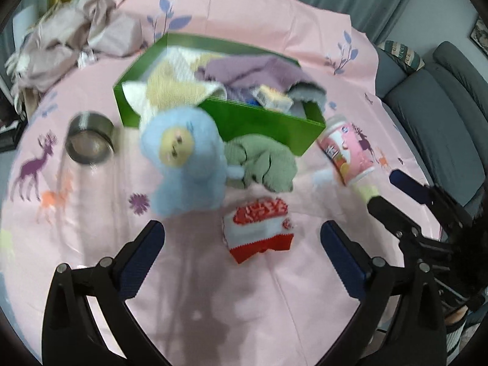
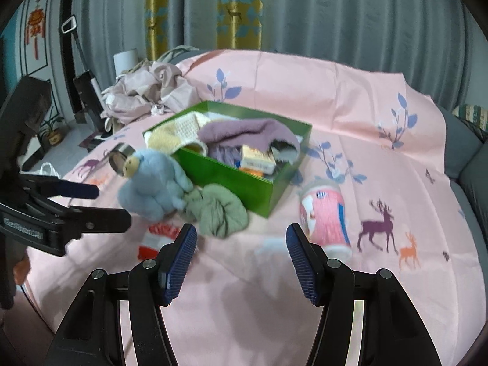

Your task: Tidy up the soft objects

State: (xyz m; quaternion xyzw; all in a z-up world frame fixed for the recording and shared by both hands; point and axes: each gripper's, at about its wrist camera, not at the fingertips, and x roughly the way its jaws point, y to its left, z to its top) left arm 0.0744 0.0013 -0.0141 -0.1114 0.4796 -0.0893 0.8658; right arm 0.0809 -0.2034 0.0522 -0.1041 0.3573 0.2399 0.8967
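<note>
A green box (image 1: 259, 122) (image 2: 231, 180) on the pink cloth holds a cream knit, a purple cloth (image 1: 253, 70) (image 2: 244, 132) and small packets. In front of it sit a blue plush doll (image 1: 183, 161) (image 2: 152, 183), a crumpled green cloth (image 1: 262, 161) (image 2: 216, 210) and a folded red and white sock (image 1: 259, 228) (image 2: 158, 235). My left gripper (image 1: 242, 244) is open and empty, just short of the sock. My right gripper (image 2: 241, 250) is open and empty, near the green cloth; it also shows in the left wrist view (image 1: 393, 189).
A pink printed cup (image 1: 347, 152) (image 2: 326, 219) lies on its side right of the box. A metal tin (image 1: 90, 141) (image 2: 120, 157) stands left of the doll. A heap of beige fabric (image 1: 67, 42) (image 2: 143, 94) lies at the far left. A grey sofa (image 1: 433, 116) borders the right.
</note>
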